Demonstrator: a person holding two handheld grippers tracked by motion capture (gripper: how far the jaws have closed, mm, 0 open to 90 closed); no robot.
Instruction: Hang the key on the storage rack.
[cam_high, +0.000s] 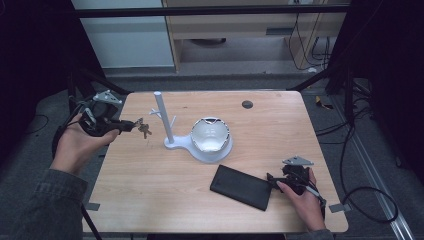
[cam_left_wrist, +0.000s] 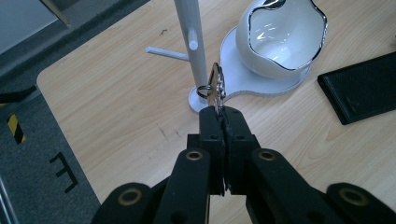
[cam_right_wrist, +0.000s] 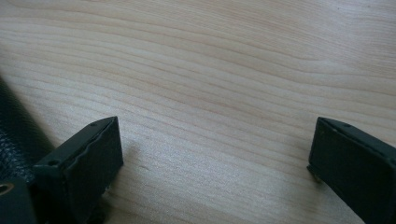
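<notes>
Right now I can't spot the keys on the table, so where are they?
The keys hang clamped in the left gripper, above the table's left edge, just left of the white stand's post.

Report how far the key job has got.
Done: the left gripper is shut on the keys and holds them clear of the table. In hand: they hang beside the white peg stand, on no peg yet. Left: likely hooking them there. The right gripper rests open beside the black case.
</notes>
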